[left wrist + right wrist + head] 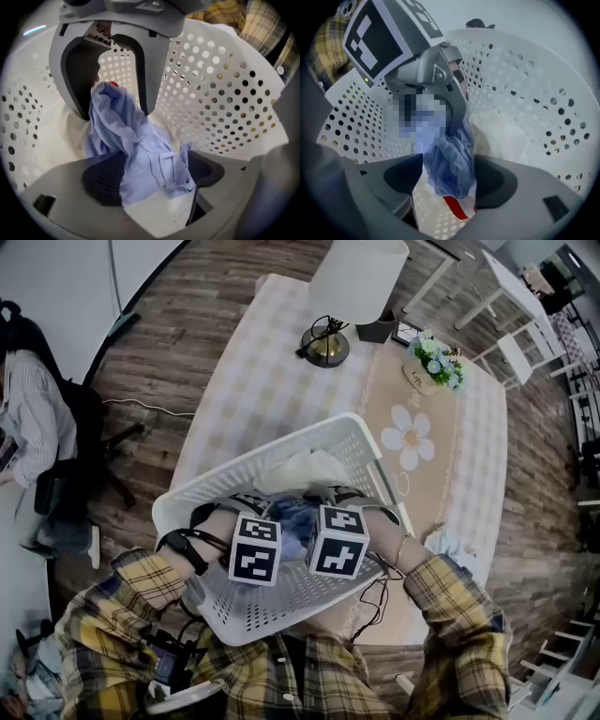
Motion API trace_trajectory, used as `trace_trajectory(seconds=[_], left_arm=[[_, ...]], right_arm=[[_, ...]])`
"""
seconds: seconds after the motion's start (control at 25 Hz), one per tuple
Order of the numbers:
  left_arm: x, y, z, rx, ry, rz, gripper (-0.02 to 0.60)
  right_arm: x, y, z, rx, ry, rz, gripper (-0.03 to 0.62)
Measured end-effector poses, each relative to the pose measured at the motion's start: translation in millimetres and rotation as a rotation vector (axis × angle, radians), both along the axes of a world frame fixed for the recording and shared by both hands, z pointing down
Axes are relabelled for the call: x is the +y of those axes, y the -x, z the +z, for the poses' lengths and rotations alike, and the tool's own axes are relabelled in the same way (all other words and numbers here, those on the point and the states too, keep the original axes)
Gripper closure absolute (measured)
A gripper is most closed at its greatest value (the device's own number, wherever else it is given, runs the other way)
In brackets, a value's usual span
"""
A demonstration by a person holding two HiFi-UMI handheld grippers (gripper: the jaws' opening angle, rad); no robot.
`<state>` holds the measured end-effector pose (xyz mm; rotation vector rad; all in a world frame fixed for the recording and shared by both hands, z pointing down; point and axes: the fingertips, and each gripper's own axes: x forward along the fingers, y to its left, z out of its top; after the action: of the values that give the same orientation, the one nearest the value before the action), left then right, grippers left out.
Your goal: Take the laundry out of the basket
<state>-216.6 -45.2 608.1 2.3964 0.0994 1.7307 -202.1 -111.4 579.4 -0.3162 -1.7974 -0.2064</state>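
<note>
Looking down in the head view, the white perforated basket (239, 474) sits at the near edge of a checked table (272, 362), with a blue garment (295, 521) and a white cloth (300, 470) inside it. Left gripper view: the left gripper (152, 176) has its jaws wide apart, with the blue garment draped loosely between them and the basket wall close on the right. Right gripper view: the right gripper (450, 180) is likewise spread, the same garment bunched between its jaws unpinched, and the white cloth lies just to the right.
</note>
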Motion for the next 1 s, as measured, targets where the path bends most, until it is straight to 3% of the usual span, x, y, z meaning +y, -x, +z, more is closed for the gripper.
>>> trace_trajectory(seconds=[0.24,1.0], left_arm=[[1.0,4.2,14.8,-0.039,-0.048,0.066,0.126],[-1.8,4.9,31.5,-0.061,-0.119,0.103,0.15]], right_arm=[[-5.3,-5.5,35.6,0.031,-0.111,-0.079,0.224],[-5.7,-0.2,66.2,0.059,-0.122,-0.185,0.232]])
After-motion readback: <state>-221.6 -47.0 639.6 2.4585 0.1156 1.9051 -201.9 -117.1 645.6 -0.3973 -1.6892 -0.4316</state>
